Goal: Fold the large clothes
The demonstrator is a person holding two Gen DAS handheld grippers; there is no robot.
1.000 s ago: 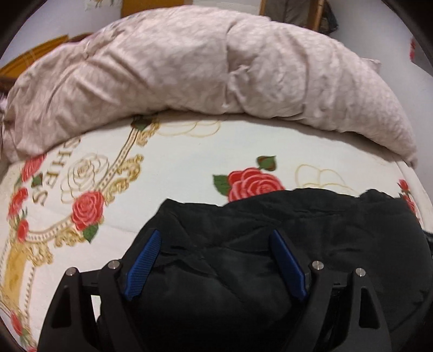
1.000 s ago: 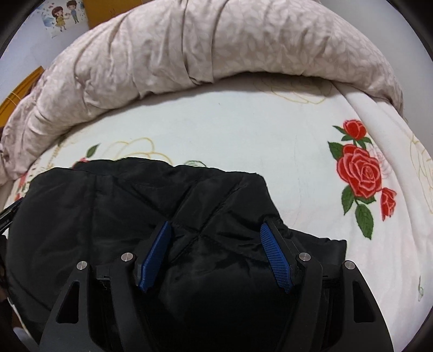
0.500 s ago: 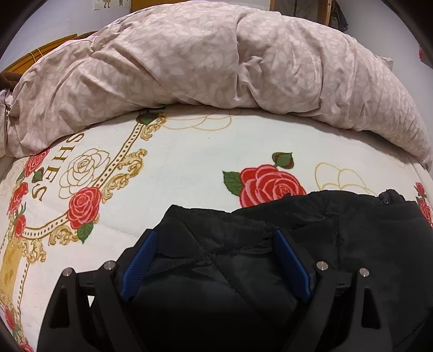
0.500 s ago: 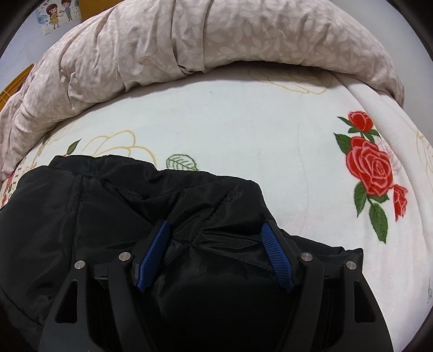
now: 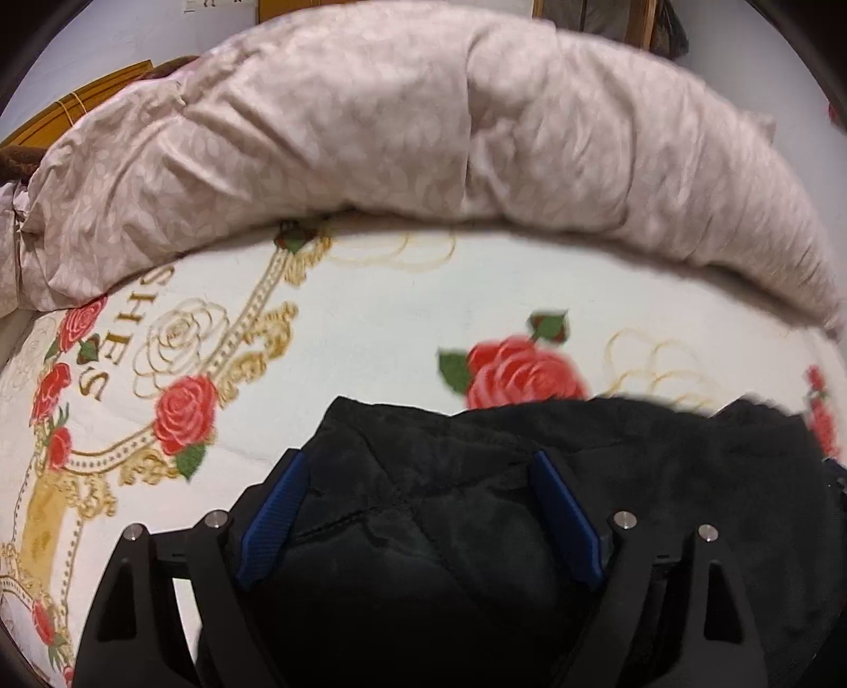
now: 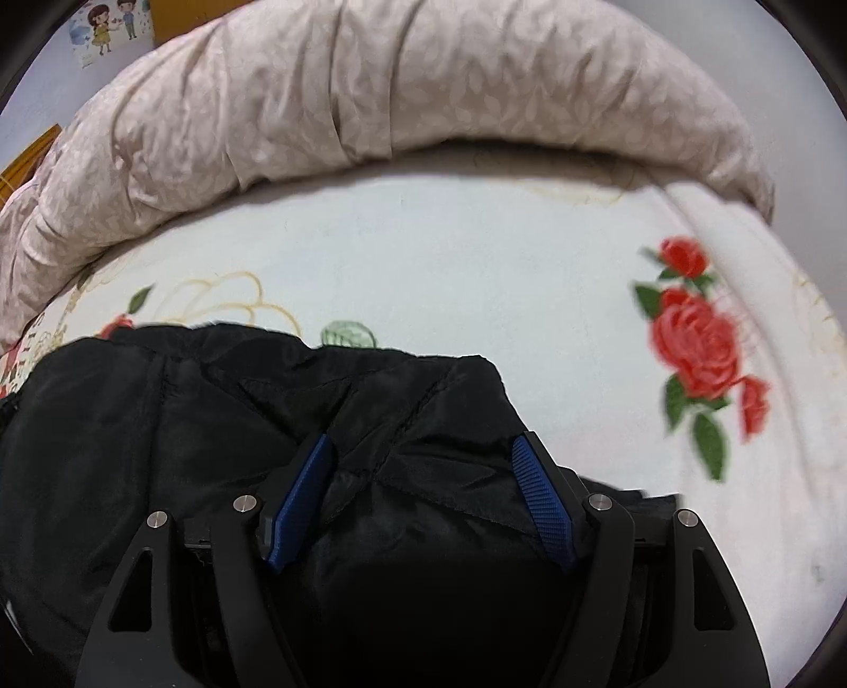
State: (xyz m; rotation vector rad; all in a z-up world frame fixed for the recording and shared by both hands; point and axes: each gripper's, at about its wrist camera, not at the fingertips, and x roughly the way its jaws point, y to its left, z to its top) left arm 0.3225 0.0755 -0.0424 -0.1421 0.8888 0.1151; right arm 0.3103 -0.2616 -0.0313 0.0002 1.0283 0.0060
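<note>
A black padded jacket (image 5: 661, 476) lies bunched on the rose-print bed sheet (image 5: 370, 328); it also shows in the right wrist view (image 6: 159, 423). My left gripper (image 5: 418, 465) has its blue-padded fingers spread wide, with a thick fold of the jacket filling the gap between them. My right gripper (image 6: 423, 447) is likewise spread wide with a bulging fold of jacket between its fingers (image 6: 542, 497). Whether either gripper pinches the fabric is hidden by the bulk of the cloth.
A rolled beige leaf-print duvet (image 5: 423, 132) lies across the far side of the bed, also in the right wrist view (image 6: 370, 90). White sheet with red roses (image 6: 693, 349) stretches between jacket and duvet. A wall sticker (image 6: 106, 32) is at far left.
Both grippers moved slightly forward over the bed with the jacket fold between their fingers; finger spacing looks unchanged. The jacket edge has shifted a little toward the duvet.
</note>
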